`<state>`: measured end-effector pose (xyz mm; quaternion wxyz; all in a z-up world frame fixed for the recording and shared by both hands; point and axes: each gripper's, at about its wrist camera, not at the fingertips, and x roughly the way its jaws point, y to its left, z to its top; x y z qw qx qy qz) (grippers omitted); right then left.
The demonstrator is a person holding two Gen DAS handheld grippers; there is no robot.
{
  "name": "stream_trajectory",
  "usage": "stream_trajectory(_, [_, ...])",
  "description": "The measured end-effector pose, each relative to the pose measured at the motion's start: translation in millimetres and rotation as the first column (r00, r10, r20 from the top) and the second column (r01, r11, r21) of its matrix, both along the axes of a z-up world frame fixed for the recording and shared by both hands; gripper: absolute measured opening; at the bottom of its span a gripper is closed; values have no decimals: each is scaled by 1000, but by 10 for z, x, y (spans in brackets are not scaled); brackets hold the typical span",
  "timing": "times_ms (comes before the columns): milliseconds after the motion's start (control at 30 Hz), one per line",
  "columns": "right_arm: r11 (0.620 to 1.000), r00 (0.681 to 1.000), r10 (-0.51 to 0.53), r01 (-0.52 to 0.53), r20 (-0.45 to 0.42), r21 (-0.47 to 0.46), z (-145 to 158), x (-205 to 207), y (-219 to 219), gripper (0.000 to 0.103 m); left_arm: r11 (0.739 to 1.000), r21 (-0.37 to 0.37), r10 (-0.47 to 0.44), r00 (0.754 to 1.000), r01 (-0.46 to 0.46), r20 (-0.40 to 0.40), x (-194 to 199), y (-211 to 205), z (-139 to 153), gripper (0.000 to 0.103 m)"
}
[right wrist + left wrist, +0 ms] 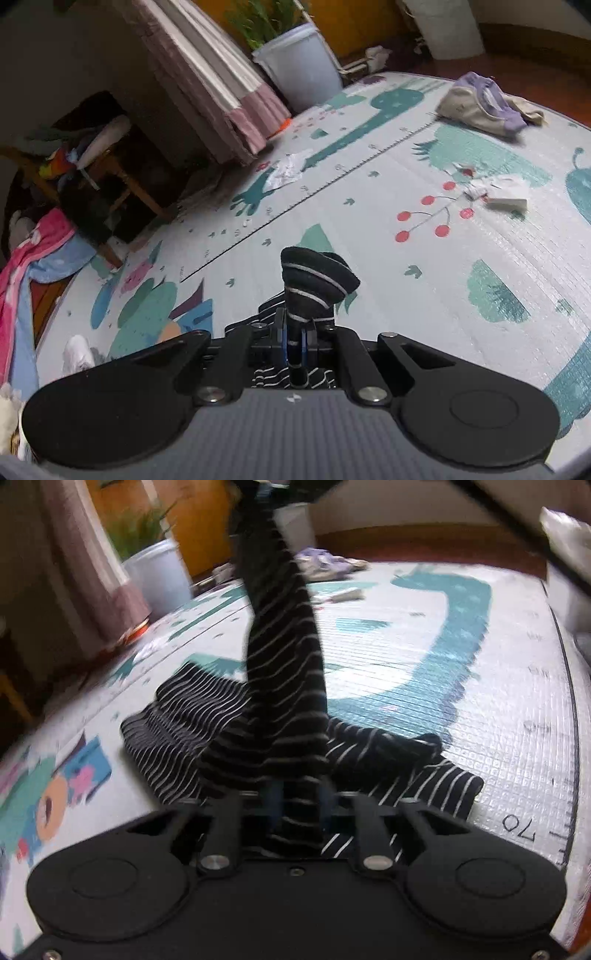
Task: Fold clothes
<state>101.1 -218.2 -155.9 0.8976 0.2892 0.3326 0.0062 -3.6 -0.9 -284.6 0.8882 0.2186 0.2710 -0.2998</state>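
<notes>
A play mat [388, 221] with pictures covers the floor. The left tool [301, 805] pinches the black striped shirt [284, 686], which stretches up and away from it. The rest lies on the mat just ahead. The right tool [295, 343] squeezes a bunched end of the shirt.
</notes>
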Motion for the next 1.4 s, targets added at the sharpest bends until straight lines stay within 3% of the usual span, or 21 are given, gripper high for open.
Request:
stream_trajectory(133, [998,999,-36,35,-10,-44,30,60,79,10,981,-179,47,989,-72,-144,65,337,38,5])
stream_trajectory(200, [997,1000,-21,20,-11,-71,20,114,166,10,943,-295,85,969,-154,-234,163,558,16,5])
stream_trajectory(267, [994,1000,4,-6,-19,-110,-17,206,280,10,908,-351,125,949,-227,-289,247,734,-21,5])
stream_trajectory(467, [976,997,79,-83,-24,-200,-108,559,618,10,849,-423,150,912,-317,-381,399,971,-124,5])
stream_trajectory(633, [958,989,148,-143,4,-250,-15,838,912,10,792,-483,138,880,-373,-454,488,1024,-184,5])
stream_trajectory(667, [949,985,171,-157,27,-272,40,848,970,10,796,-483,133,883,-366,-449,491,1005,-175,5])
stream_trajectory(800, [937,972,206,-162,113,-311,247,662,964,9,875,-440,37,935,-201,-353,389,807,-37,5])
stream_trajectory(833, [942,974,188,-141,130,-304,271,537,876,9,878,-451,-13,932,-162,-361,388,786,-17,7])
stream_trajectory(900, [956,981,119,-72,154,-284,284,200,623,10,857,-497,-63,927,-140,-370,417,825,31,16])
stream_trajectory(1067, [970,990,2,33,144,-240,116,-471,90,10,824,-521,22,932,-222,-362,745,924,128,17])
stream_trajectory(1233, [978,992,-89,104,90,-180,-152,-720,-220,10,849,-481,39,935,-217,-353,920,793,87,17])
stream_trajectory(1400, [968,988,-149,152,29,-201,-354,-942,-374,10,878,-434,47,938,-203,-344,1078,641,32,17])
